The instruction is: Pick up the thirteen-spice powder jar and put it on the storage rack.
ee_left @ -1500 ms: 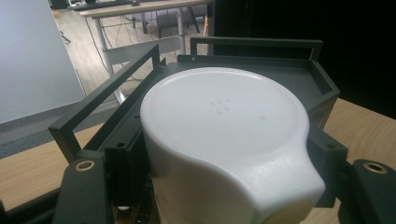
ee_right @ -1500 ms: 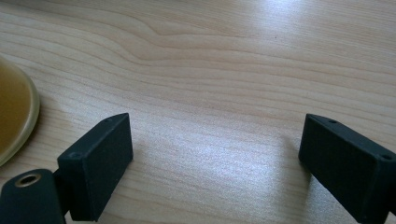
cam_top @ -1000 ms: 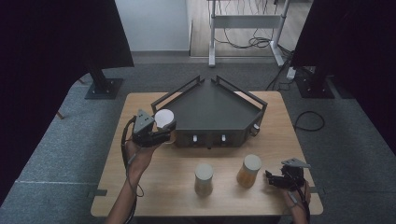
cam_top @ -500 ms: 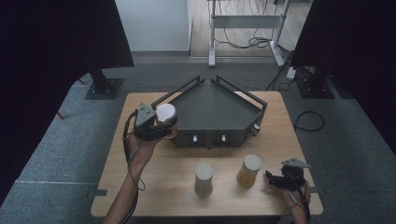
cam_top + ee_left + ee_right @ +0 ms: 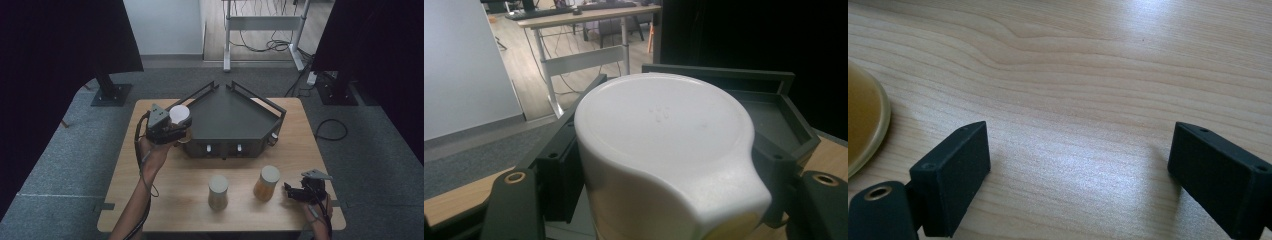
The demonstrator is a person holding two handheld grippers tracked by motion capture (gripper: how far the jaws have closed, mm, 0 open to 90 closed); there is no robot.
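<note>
Currently the left gripper [image 5: 172,131] is clamped on a white-lidded container [image 5: 180,116]; in the left gripper view the white lid [image 5: 664,130] sits squarely between the two black fingers [image 5: 556,170], each pressed against the container's side just under the lid. Container is held above the tabletop [image 5: 170,195] at the left corner of the dark tray [image 5: 235,112], upright. Right gripper [image 5: 295,192] rests low at the right near edge of the tabletop, fingers [image 5: 955,170] spread apart with bare wood between them; an amber jar [image 5: 266,183] stands just beside it, and a beige jar [image 5: 218,191] stands to that jar's left.
</note>
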